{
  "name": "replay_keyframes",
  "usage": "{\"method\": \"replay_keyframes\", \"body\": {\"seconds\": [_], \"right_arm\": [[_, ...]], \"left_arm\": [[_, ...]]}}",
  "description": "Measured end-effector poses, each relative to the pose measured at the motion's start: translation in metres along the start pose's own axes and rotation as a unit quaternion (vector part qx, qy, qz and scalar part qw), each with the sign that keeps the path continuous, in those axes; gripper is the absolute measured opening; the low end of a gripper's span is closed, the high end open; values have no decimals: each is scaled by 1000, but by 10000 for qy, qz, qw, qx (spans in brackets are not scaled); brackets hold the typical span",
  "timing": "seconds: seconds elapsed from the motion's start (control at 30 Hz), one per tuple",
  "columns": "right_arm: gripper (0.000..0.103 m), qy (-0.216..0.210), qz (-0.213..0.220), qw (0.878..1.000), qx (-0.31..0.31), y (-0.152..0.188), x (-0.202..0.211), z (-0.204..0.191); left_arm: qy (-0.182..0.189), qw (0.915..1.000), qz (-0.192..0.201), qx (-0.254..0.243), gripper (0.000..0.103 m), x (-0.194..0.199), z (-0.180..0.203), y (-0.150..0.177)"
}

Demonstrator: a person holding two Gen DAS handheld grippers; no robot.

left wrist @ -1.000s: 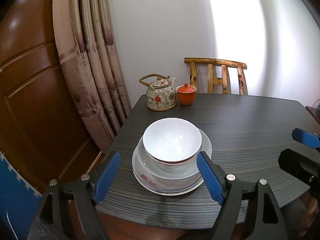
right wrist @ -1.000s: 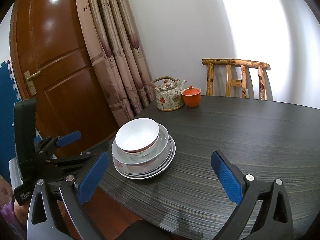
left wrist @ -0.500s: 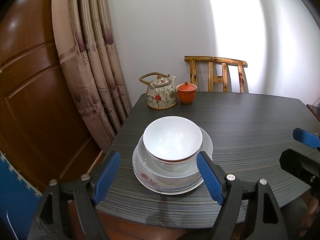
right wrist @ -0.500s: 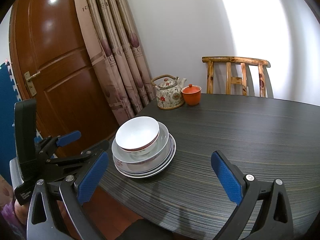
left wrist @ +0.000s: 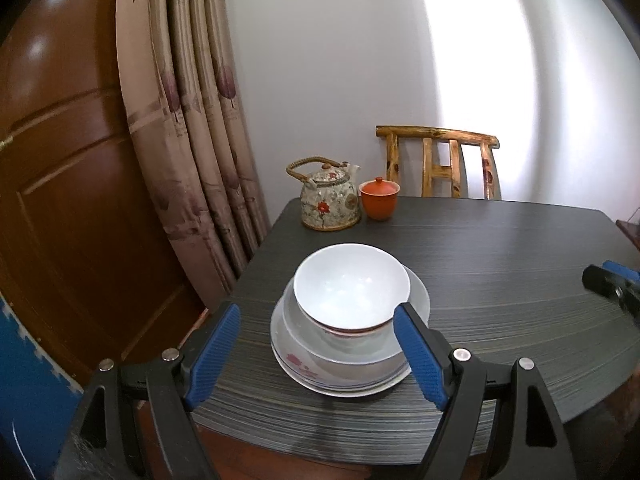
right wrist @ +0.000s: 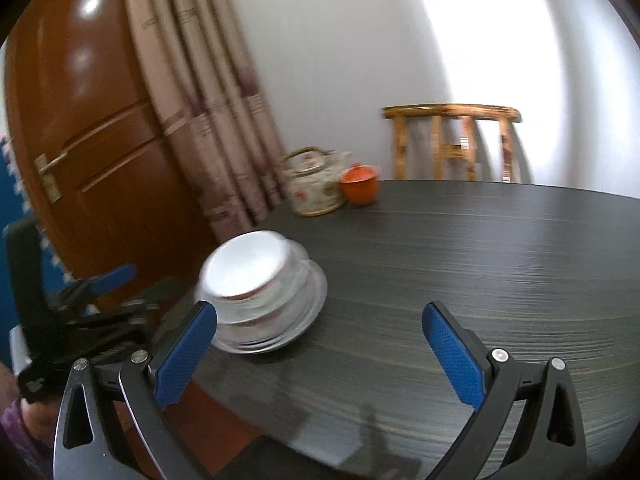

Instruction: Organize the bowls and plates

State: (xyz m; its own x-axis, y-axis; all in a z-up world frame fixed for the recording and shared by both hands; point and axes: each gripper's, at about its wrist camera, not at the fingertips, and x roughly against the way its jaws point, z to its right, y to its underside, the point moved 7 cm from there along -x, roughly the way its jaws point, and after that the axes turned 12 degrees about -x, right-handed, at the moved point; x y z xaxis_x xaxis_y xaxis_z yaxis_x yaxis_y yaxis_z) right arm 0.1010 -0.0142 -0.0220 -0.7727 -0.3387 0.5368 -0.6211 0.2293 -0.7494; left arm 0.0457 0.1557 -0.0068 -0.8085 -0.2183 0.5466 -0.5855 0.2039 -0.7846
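A white bowl [left wrist: 352, 286] sits on top of a stack of white bowls and plates [left wrist: 340, 372] near the front left corner of the dark table [left wrist: 500, 264]. My left gripper [left wrist: 318, 338] is open, its blue pads just short of the stack on either side. In the right wrist view the same stack [right wrist: 264, 296] is blurred, left of centre. My right gripper [right wrist: 320, 338] is open over the bare table to the right of the stack, with nothing between its pads. The left gripper [right wrist: 100, 292] shows at the left edge there.
A flowered teapot [left wrist: 329, 198] and an orange lidded cup [left wrist: 379, 199] stand at the table's far left corner. A wooden chair [left wrist: 440, 162] stands behind the table. A curtain [left wrist: 192, 120] and a wooden door [left wrist: 72, 200] are on the left.
Both views have tilted and shifted. The right wrist view has swung right and closer to the table and is now blurred. The stack has not moved; both grippers stay open.
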Motion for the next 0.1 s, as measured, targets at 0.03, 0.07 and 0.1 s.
{"method": "replay_keyframes", "body": {"seconds": [0.03,0.07,0.1], "right_arm": [[102,143,30,9999,-66,-4,-1,16],[102,346,40,9993,-167,-8,-2,36],[102,543,42,9980,-331,-12,-2,59]], "left_arm": [[14,10000,-69,-17,81,-1,1,1],[8,9999,-121,-42,81,-2,2,2],[31,9997,-207,-94,81,-3,4,3]]}}
